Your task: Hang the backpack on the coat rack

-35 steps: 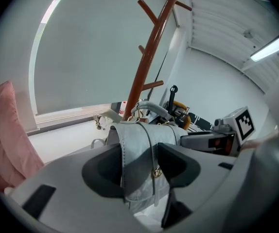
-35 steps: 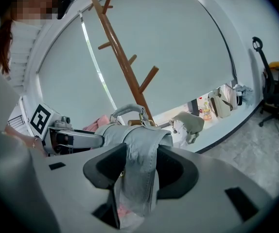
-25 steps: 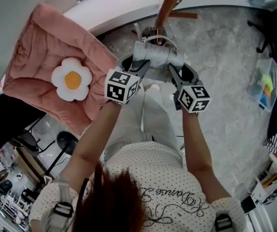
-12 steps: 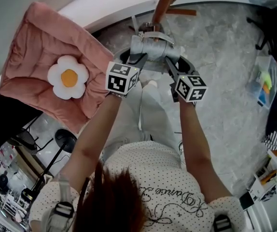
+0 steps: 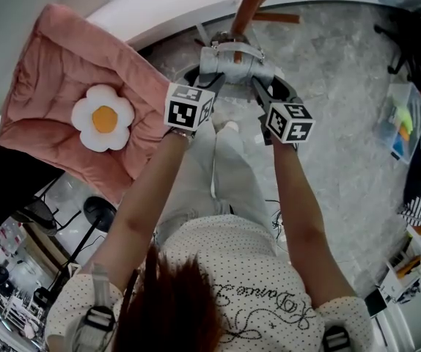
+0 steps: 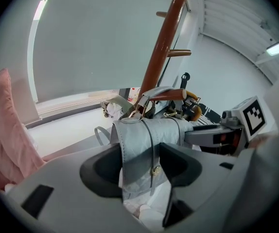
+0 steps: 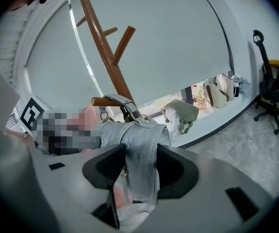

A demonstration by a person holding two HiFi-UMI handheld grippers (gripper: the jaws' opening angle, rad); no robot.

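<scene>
The room has a grey marbled floor and a white curved sill along the top of the head view. A pink quilted cushion with a white flower-shaped pillow fills the upper left. The brown wooden coat rack rises at the top centre.

The grey soft-leather backpack hangs just below the pole, between the two claws. In both gripper views its top handle lies over a short wooden peg, so the hanging looks almost done.

The left claw is closed on a grey band of the backpack, which fills the gap, and the pads touch it on both sides. Its jaws have just been opening, so this hold seems to be loosening. The right claw is clamped on the same kind of grey fabric, which stands upright between its pads.

I think the step in hand is to give the weight to the peg. To do it well, both claws should go down evenly until the handle is tight on the peg, not near its tip. Then they should open together and draw back toward the person, and not pull the fabric sideways
</scene>
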